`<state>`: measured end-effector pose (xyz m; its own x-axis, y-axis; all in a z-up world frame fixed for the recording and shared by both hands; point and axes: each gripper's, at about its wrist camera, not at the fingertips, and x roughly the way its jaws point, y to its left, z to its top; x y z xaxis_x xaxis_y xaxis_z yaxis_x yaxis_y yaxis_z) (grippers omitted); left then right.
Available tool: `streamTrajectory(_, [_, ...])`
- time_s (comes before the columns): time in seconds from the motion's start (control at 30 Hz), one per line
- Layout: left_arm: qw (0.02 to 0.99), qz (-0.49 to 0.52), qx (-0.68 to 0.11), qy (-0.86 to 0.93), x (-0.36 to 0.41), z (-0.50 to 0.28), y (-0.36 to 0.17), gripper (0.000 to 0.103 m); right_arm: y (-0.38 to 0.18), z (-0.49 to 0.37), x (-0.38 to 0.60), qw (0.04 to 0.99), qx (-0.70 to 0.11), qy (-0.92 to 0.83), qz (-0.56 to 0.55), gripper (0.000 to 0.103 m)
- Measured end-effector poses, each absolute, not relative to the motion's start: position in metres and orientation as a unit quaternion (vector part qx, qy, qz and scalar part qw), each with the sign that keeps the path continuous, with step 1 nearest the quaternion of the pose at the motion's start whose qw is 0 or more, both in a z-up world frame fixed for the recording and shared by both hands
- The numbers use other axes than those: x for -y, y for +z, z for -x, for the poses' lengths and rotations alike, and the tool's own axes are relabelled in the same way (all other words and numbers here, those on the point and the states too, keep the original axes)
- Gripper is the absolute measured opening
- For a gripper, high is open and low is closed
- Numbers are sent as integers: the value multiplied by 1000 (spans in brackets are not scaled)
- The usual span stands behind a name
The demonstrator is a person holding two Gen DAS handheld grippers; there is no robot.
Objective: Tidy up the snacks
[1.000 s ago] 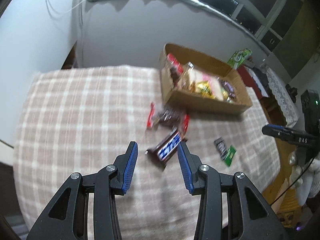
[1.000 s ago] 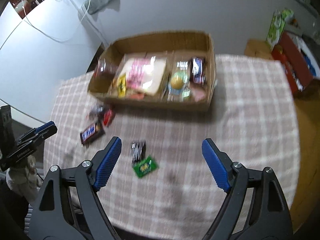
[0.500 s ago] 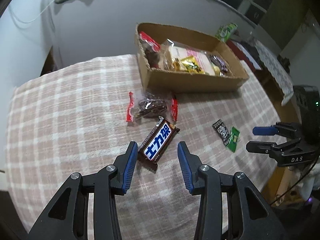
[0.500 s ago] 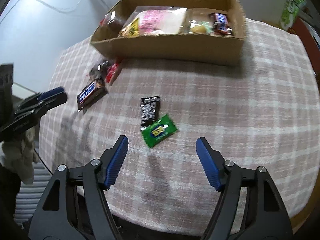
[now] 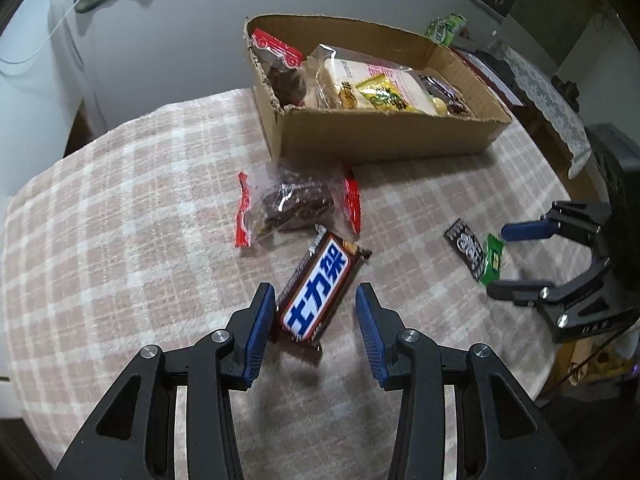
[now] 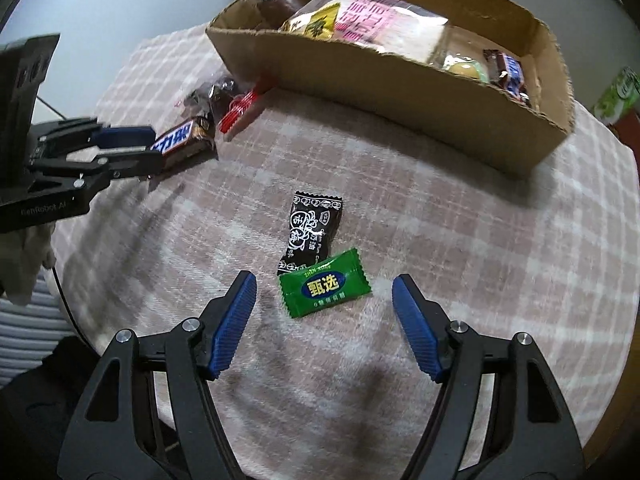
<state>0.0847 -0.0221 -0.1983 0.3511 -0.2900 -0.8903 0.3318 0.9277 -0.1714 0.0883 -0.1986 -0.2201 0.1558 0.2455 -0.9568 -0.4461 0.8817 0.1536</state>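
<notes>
Snacks partly sorted: several fill the cardboard box (image 5: 384,136). Four remain on the checked counter (image 5: 120,220). Left tongs (image 5: 316,312) straddle the chocolate bar (image 5: 320,294), unclamped; right tongs (image 6: 324,312) gape wide around the green candy (image 6: 325,289), beside the black candy (image 6: 310,230).

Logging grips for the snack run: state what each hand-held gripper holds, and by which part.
Nothing is held. The left hand-held gripper straddles the chocolate bar unclamped; the right hand-held gripper brackets the green candy, open.
</notes>
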Motion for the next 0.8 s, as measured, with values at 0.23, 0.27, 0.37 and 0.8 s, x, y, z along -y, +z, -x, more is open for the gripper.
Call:
streamTrajectory(0.23, [817, -29, -539, -203, 27, -87, -203, 41, -226, -82, 181, 746, -606, 242, 132, 61])
streamTrajectory(0.27, [816, -30, -540, -205, 27, -86, -204, 41, -226, -82, 180, 746, -605, 243, 137, 57])
streamTrajectory(0.37, [816, -27, -541, -203, 27, -86, -206, 39, -225, -81, 178, 746, -603, 239, 149, 45])
streamTrajectory(0.8, [817, -8, -541, -199, 25, -78, -210, 27, -223, -84, 184, 745, -608, 239, 135, 39])
